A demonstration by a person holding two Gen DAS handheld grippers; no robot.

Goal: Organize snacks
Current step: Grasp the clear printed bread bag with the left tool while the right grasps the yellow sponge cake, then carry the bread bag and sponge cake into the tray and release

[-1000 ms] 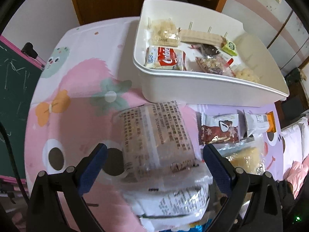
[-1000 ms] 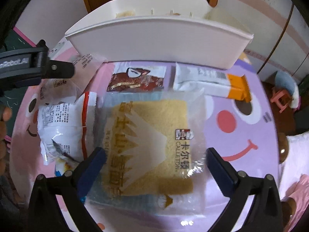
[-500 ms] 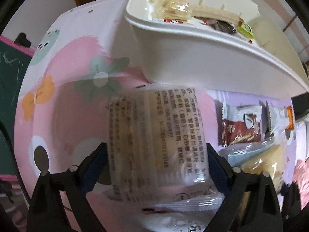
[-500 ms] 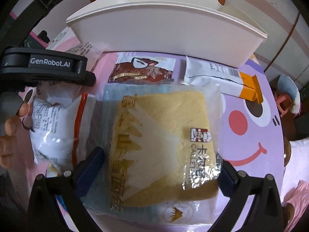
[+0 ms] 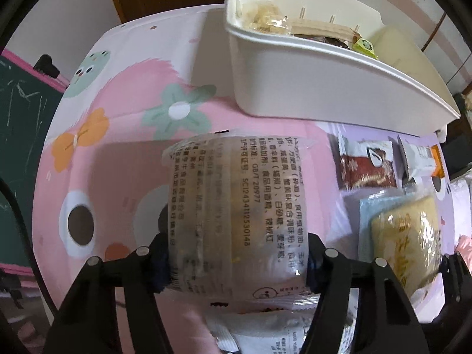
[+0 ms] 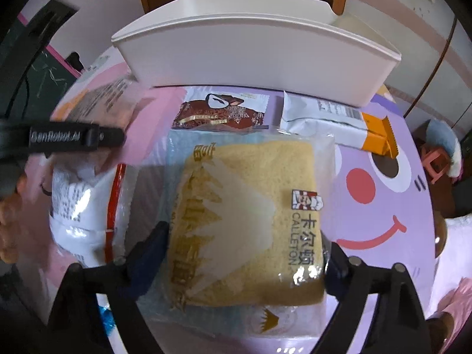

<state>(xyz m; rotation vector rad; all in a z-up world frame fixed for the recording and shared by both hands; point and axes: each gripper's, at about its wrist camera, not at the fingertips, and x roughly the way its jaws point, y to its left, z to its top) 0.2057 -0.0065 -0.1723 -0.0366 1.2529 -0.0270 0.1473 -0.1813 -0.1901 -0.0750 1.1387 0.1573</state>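
The job looks partly done: the white bin, at twelve o'clock in both views, already holds several small snacks, while five packets or so lie outside it on the cartoon tablecloth. The left gripper has just been closing and its pads now squeeze the clear noodle packet at centre. The right gripper has also just been closing around the sponge cake packet; its left pad touches, the right one is probably touching too. A brown chocolate packet and a white-and-orange packet wait just before the bin.
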